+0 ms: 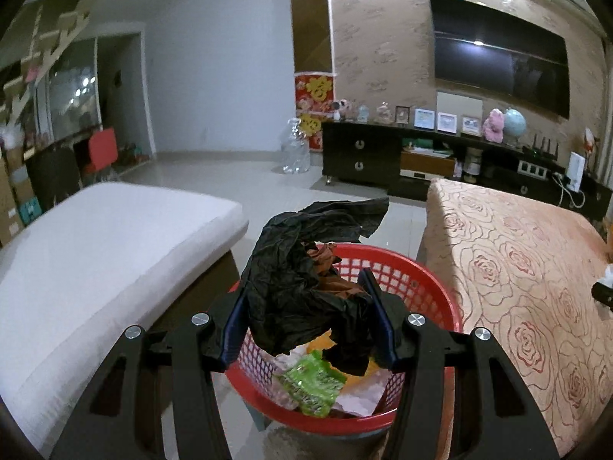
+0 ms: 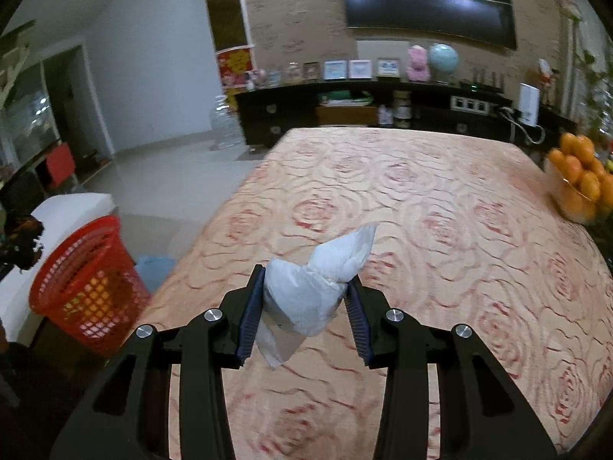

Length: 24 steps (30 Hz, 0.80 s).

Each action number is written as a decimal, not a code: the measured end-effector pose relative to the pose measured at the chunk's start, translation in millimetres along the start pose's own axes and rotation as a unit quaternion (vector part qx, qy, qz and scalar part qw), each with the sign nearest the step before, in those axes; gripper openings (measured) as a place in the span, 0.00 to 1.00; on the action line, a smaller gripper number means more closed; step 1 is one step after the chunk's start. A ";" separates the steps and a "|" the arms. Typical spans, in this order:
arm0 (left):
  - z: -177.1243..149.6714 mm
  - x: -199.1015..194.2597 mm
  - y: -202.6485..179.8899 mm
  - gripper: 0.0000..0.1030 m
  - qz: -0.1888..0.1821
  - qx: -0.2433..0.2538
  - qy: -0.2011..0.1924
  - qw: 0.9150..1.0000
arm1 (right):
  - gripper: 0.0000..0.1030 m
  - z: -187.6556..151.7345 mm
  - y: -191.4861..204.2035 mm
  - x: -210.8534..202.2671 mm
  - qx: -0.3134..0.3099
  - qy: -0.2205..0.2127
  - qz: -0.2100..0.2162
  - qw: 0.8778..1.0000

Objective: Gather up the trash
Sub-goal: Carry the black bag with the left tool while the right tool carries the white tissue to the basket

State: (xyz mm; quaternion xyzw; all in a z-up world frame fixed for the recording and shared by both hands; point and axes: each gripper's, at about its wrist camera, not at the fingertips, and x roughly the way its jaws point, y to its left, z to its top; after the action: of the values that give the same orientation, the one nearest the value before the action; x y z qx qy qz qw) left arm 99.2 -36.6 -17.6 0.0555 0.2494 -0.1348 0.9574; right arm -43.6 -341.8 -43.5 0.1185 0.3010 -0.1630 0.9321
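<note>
Rose-patterned worktop point(image 2: 421, 199) beside one red basket point(image 1: 425, 287) (litter already inside). Left claw point(image 1: 306, 322) clamps one crumpled black bag point(image 1: 306, 268) above basket. Right claw point(image 2: 304, 303) pinches one white tissue wad point(image 2: 318, 276) over worktop. One bowl of oranges point(image 2: 578, 180) at worktop edge.

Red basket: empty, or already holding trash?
Holding trash: the red basket contains a green wrapper and crumpled paper.
</note>
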 end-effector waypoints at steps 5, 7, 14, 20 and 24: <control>-3.6 2.8 7.7 0.50 0.002 -0.006 0.007 1.000 | 0.39 18.6 48.0 4.8 -0.031 -0.005 0.042 0.999; -4.7 4.2 6.4 0.50 0.004 -0.004 0.011 1.000 | 0.39 27.2 66.9 6.0 -0.042 -0.007 0.062 0.997; -4.3 12.7 7.9 0.51 0.006 -0.011 0.028 1.000 | 0.39 48.9 124.8 17.3 -0.071 0.009 0.133 0.989; -6.0 21.6 14.6 0.51 0.008 -0.021 0.044 0.999 | 0.39 55.1 163.7 30.8 -0.091 0.033 0.172 0.980; -6.5 25.7 19.4 0.51 0.003 -0.023 0.052 0.998 | 0.39 57.2 183.1 36.0 -0.115 0.043 0.185 0.975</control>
State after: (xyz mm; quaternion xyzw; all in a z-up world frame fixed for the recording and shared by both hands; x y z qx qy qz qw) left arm 123.3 -22.9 -35.2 0.0409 0.3017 -0.1235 0.9445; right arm 82.5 -200.3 2.6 0.0710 0.3302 0.0530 0.9398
